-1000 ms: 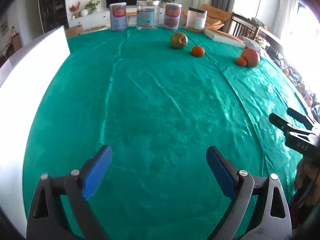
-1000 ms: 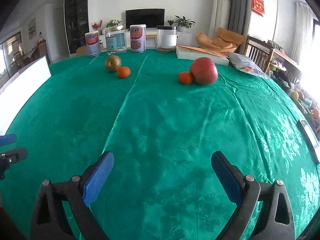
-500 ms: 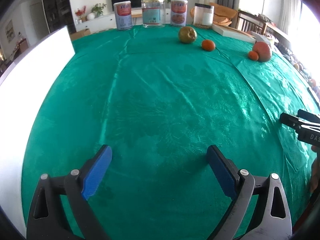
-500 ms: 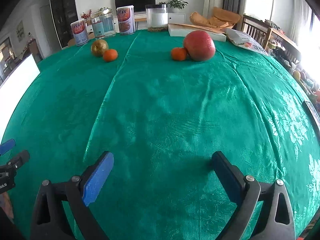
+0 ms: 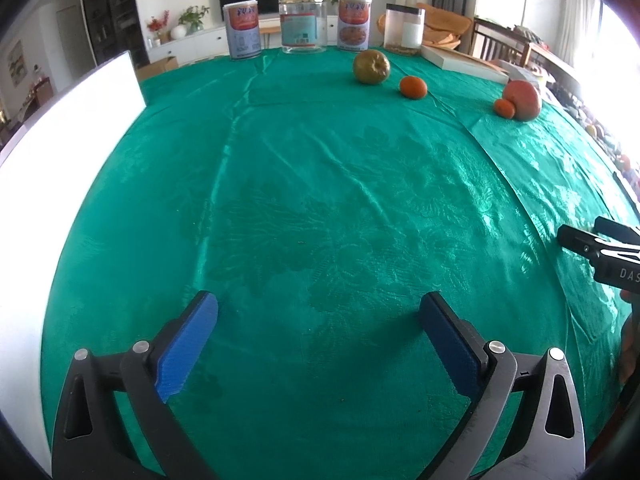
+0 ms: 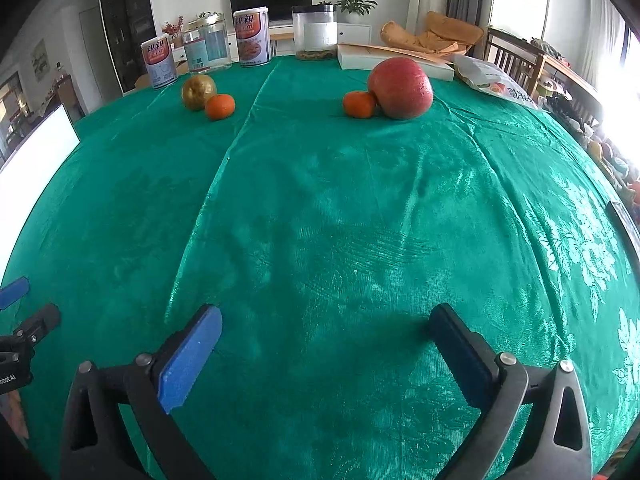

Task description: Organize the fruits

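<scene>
Four fruits lie at the far side of the green tablecloth [image 5: 320, 200]. A greenish-brown pear [image 5: 371, 67] [image 6: 199, 92] sits beside a mandarin [image 5: 413, 87] [image 6: 220, 106]. Further right, a second mandarin [image 5: 504, 107] [image 6: 359, 104] touches a large red fruit [image 5: 522, 100] [image 6: 401, 88]. My left gripper [image 5: 319, 304] hovers over bare cloth near the front, its jaws opening with nothing between them. My right gripper [image 6: 326, 314] does the same to its right, jaws opening and empty. Each gripper shows at the edge of the other's view: the right gripper [image 5: 586, 230] and the left gripper [image 6: 28, 306].
Two printed cans [image 5: 243, 31] [image 5: 354, 23], a glass jar [image 5: 302, 23] and a clear canister [image 5: 404, 29] line the far edge. A flat white box [image 5: 464, 65] and a snack bag [image 6: 494, 80] lie at the back right. A white board [image 5: 60, 132] stands along the left.
Both pairs of jaws have spread slightly wider. The right gripper has sunk a little toward the cloth and tipped down, so the fruits sit higher in its view. The left gripper has stayed about where it was.
</scene>
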A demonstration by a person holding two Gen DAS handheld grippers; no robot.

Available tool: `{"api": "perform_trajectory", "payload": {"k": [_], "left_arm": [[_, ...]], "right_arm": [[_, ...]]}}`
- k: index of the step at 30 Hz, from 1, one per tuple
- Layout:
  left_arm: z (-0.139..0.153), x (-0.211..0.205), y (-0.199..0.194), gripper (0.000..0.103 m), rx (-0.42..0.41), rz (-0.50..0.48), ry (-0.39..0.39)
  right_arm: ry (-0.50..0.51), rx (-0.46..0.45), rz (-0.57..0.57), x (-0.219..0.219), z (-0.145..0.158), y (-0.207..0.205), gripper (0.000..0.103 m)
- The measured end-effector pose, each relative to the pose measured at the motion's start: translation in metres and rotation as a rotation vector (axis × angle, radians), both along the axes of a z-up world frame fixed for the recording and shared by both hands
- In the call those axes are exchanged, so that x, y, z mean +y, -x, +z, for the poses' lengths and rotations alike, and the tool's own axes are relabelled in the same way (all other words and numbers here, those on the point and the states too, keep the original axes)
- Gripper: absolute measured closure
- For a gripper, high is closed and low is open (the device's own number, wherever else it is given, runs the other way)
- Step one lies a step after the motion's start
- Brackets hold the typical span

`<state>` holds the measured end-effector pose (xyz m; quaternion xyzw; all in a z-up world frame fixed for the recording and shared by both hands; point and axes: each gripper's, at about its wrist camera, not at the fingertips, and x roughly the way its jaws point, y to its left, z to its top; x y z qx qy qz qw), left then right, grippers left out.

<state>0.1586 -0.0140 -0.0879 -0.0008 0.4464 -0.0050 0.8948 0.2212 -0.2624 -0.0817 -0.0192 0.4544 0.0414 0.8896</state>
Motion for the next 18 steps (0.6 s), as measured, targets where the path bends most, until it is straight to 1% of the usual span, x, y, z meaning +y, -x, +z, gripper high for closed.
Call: {"api": "perform_trajectory", "payload": {"k": [18], "left_arm": [[-0.0005, -0.0010, 0.0037, 0.001, -0.011, 0.002, -0.012]], "right_arm": [[0.000, 0.001, 0.000, 0.0007, -0.0003, -0.0002, 0.000]]}}
